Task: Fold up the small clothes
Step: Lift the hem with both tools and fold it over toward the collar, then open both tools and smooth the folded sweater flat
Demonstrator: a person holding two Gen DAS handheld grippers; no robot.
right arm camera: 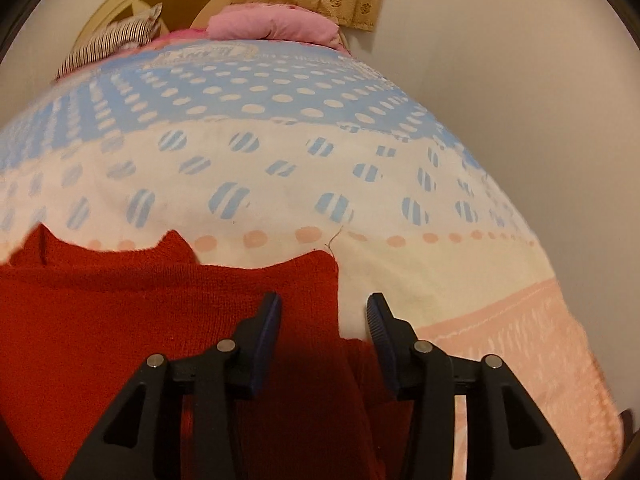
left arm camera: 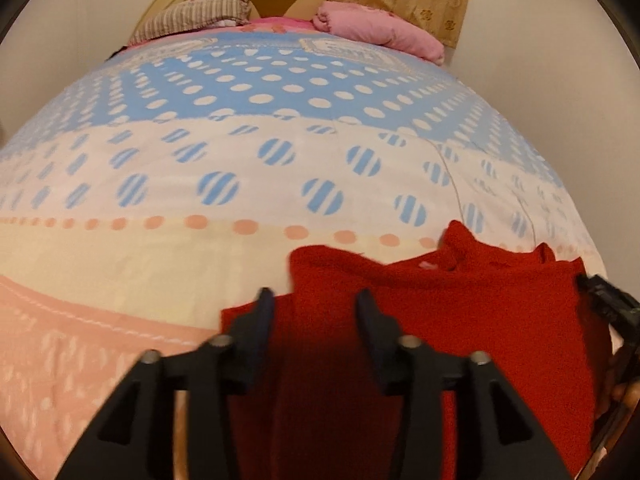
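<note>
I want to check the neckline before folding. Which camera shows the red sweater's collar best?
Left wrist: the red sweater's collar sits unobstructed, showing its opening and a pale tag. Right wrist shows only its collar near the left frame edge.

Open bedsheet [left arm camera: 240, 184] beyond sweater [left arm camera: 440, 320]

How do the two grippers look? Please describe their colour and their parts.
The left gripper and the right gripper look the same: matte black plastic bodies with triangular cut-outs, round silver pins at the joints, and two tapering fingers. The right gripper's finger pads are dark blue and ribbed. No cables or markings show.
</note>
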